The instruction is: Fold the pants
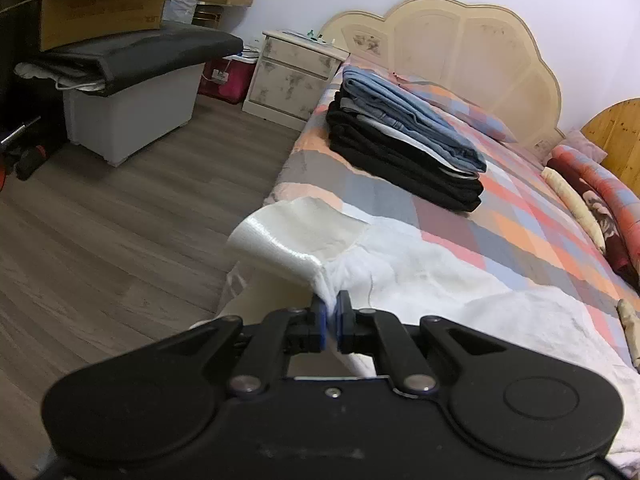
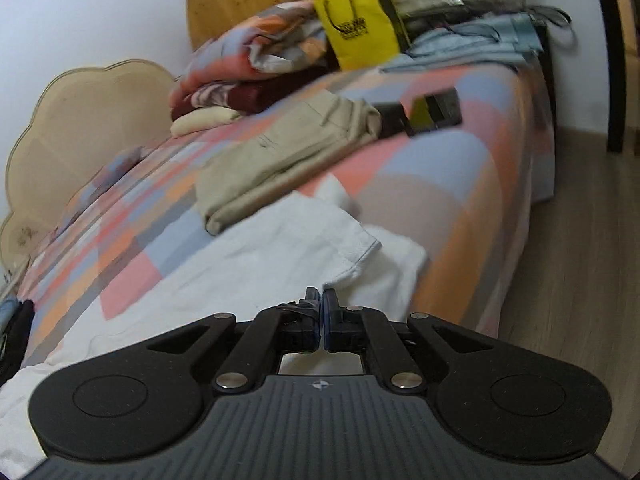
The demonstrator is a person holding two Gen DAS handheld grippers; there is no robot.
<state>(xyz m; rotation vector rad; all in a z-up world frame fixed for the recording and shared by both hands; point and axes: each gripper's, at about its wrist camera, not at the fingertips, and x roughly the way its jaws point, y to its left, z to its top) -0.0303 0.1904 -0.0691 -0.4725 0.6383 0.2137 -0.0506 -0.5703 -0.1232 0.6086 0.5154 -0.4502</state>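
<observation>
On the far left of the bed [image 1: 384, 208] sat a stack of folded pants [image 1: 404, 140], seemingly done. Nearer, the white pants [image 1: 420, 264] lay spread over the near edge, no finished fold visible. The left gripper [image 1: 331, 320] was clamped on their waistband. Further right, the right gripper [image 2: 321, 312] was closed, apparently pinching a white leg edge. Beige pants [image 2: 280, 160] waited beyond.

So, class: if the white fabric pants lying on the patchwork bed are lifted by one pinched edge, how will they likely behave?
The white fabric pants will probably droop limply: the cloth already bunches and creases where the left gripper pinches it. They look light, being thin, so likely easy to raise. Their smooth waistband section shines, so it might slide over the bedcover.
</observation>
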